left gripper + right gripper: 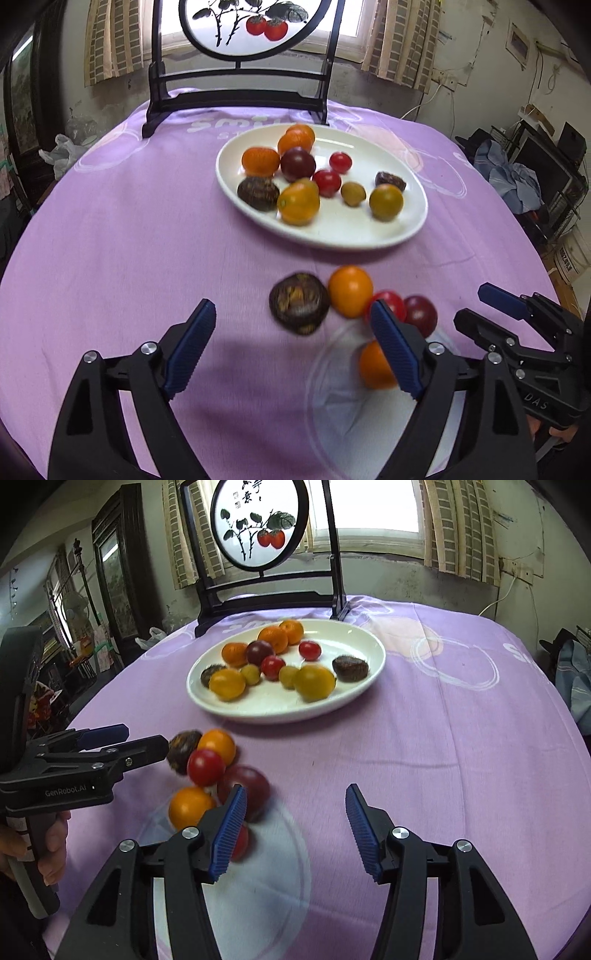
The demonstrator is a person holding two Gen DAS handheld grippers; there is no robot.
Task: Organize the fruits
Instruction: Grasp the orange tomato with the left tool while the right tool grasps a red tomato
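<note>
A white oval plate [369, 229] [332, 705] holds several fruits: oranges, red tomatoes, dark plums and brown ones. Loose on the purple cloth lie a dark brown fruit [299, 302] [181, 753], an orange [350, 291] [218, 745], a red tomato [391, 301] [205, 767], a dark plum [423, 314] [249, 782] and another orange [375, 365] [190, 806]. My left gripper [291, 350] [144, 740] is open and empty, just in front of the dark brown fruit. My right gripper [295, 830] [480, 306] is open and empty, right of the loose fruits.
A clear shallow dish [369, 413] [258, 893] lies on the cloth near me, partly under the loose fruits. A dark wooden stand with a round painted screen [236, 92] [266, 587] stands behind the plate. The round table's edge curves away on both sides.
</note>
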